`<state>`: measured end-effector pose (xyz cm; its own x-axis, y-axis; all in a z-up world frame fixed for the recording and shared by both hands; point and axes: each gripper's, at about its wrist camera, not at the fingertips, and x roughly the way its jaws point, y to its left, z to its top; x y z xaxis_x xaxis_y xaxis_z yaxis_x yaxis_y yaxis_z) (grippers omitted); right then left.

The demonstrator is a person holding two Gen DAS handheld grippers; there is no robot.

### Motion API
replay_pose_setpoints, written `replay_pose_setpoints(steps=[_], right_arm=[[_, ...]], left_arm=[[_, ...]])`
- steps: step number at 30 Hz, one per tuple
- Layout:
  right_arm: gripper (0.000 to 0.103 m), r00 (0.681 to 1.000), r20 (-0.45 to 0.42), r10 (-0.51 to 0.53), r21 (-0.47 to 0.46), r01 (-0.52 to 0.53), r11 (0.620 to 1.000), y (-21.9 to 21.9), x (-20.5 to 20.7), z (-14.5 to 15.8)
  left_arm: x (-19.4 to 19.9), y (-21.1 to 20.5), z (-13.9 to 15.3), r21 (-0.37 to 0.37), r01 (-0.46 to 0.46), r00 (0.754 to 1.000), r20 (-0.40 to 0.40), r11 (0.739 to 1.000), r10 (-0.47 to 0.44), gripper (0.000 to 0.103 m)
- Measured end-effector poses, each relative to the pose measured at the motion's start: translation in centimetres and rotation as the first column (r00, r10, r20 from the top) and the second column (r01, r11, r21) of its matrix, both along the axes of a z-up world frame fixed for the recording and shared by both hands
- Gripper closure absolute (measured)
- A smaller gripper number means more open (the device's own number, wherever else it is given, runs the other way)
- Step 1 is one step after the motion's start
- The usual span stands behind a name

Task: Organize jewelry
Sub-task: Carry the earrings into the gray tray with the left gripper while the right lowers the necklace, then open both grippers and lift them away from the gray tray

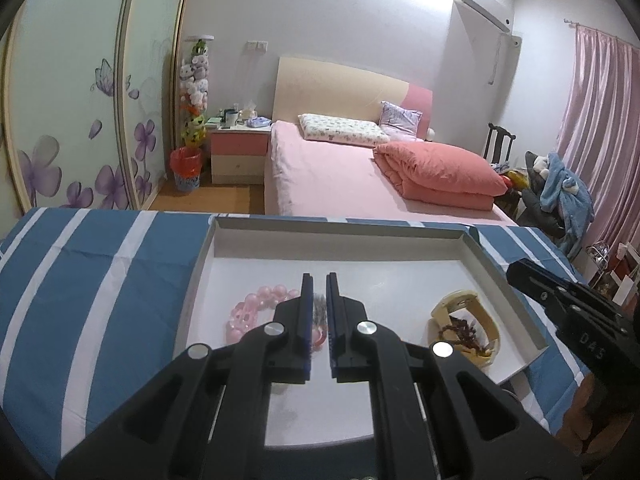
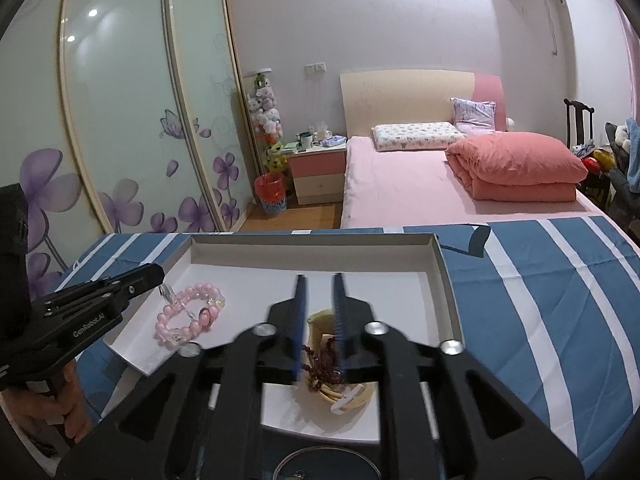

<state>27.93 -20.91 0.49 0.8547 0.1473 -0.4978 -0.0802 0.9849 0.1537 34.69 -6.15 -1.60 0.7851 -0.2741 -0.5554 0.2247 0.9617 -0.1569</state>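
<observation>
A white shallow box [image 1: 400, 236] [image 2: 312, 248] lies on a blue and white striped cloth. In it lie a pink bead bracelet [image 1: 244, 312] [image 2: 188, 316] on the left and a cream bangle [image 1: 486, 320] [image 2: 320, 320] with a dark red bead string [image 1: 462, 326] [image 2: 324, 366] on the right. My left gripper [image 1: 319, 280] [image 2: 158, 274] is over the pink bracelet, jaws nearly shut on a clear crystal bracelet [image 2: 176, 300] that hangs from its tip. My right gripper [image 2: 320, 280] [image 1: 516, 270] hovers over the bangle, jaws slightly apart and empty.
The striped cloth [image 1: 100, 280] [image 2: 540, 300] covers the table around the box. Behind it stand a pink bed [image 1: 340, 168] with a folded quilt [image 1: 436, 176], a nightstand [image 1: 240, 148] and a wardrobe with flower doors [image 2: 120, 120]. A round lid [image 2: 324, 464] lies at the bottom edge.
</observation>
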Motion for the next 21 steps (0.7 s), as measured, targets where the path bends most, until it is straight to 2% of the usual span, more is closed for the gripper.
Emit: replay_pose_setpoints(steps=[2, 3, 14, 21], right_arm=[[0.062, 1.000, 0.008, -0.009, -0.002, 0.009, 1.000, -0.1, 0.0, 0.1], [0.061, 1.000, 0.013, -0.012, -0.003, 0.012, 1.000, -0.1, -0.1, 0.1], [0.061, 1.000, 0.026, -0.017, -0.003, 0.017, 1.000, -0.4, 0.0, 0.4], [0.061, 0.998, 0.052, -0.018, -0.002, 0.018, 1.000, -0.3, -1.9, 1.4]], left_arm=[[0.2, 0.1, -0.2, -0.001, -0.005, 1.000, -0.006, 1.000, 0.005, 0.093], [0.3, 0.3, -0.2, -0.004, -0.010, 1.000, -0.009, 1.000, 0.010, 0.092], [0.1, 0.6, 0.0, -0.002, -0.020, 1.000, -0.006, 1.000, 0.020, 0.088], [-2.3, 1.2, 1.0, 0.007, -0.017, 1.000, 0.021, 1.000, 0.017, 0.082]])
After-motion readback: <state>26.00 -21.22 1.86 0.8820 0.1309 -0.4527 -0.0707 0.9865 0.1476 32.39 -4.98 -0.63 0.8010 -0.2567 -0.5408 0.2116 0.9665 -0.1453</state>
